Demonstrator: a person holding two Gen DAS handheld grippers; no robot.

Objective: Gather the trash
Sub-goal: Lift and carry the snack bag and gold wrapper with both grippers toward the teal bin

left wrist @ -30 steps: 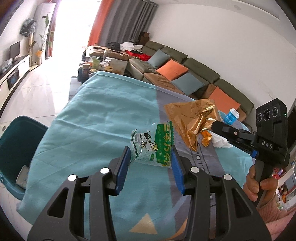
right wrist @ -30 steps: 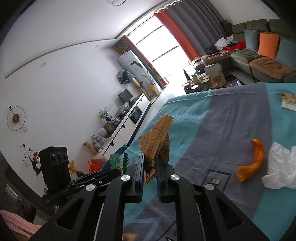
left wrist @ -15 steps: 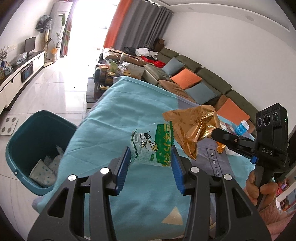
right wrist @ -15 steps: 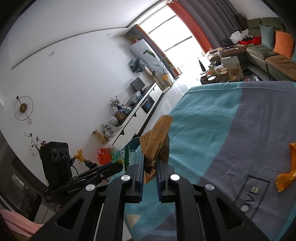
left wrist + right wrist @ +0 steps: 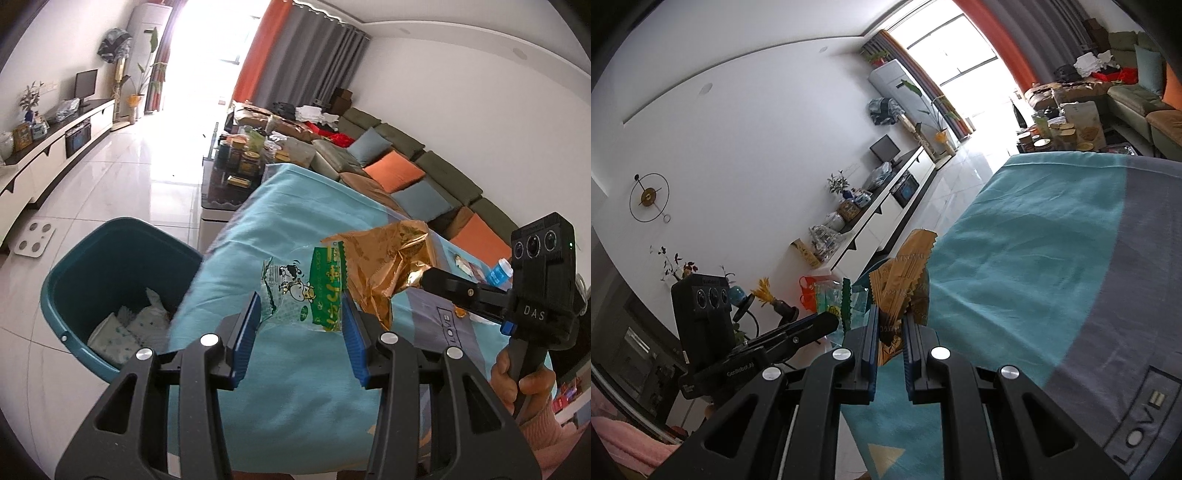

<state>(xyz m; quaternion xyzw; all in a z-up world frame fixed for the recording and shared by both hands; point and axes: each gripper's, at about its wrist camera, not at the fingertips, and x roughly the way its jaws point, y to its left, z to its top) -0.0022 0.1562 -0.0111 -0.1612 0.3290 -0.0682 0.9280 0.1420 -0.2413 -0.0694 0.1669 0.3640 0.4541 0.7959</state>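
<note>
In the left wrist view my left gripper (image 5: 301, 314) is shut on a green-and-clear snack wrapper (image 5: 295, 291) with a cartoon cow, held in the air over the table's left edge. Just to its right, my right gripper (image 5: 424, 277) is shut on a crumpled gold foil wrapper (image 5: 380, 266). A teal bin (image 5: 74, 269) stands on the floor below and to the left, with white tissues inside. The right wrist view shows the right gripper (image 5: 890, 325) pinching the gold wrapper (image 5: 905, 277), with the left gripper (image 5: 827, 321) and green wrapper (image 5: 844, 299) beside it.
A teal and grey cloth (image 5: 295, 206) covers the table. A blue-capped bottle (image 5: 500, 271) stands at its far right. Beyond are a low table with jars (image 5: 240, 158), a long sofa (image 5: 406, 170) and a white floor scale (image 5: 35, 240). A TV cabinet (image 5: 886, 210) lines the wall.
Both grippers have carried their wrappers leftward to the table's edge. The teal bin has come much further into the left wrist view, and the peel and tissue have left the right wrist view.
</note>
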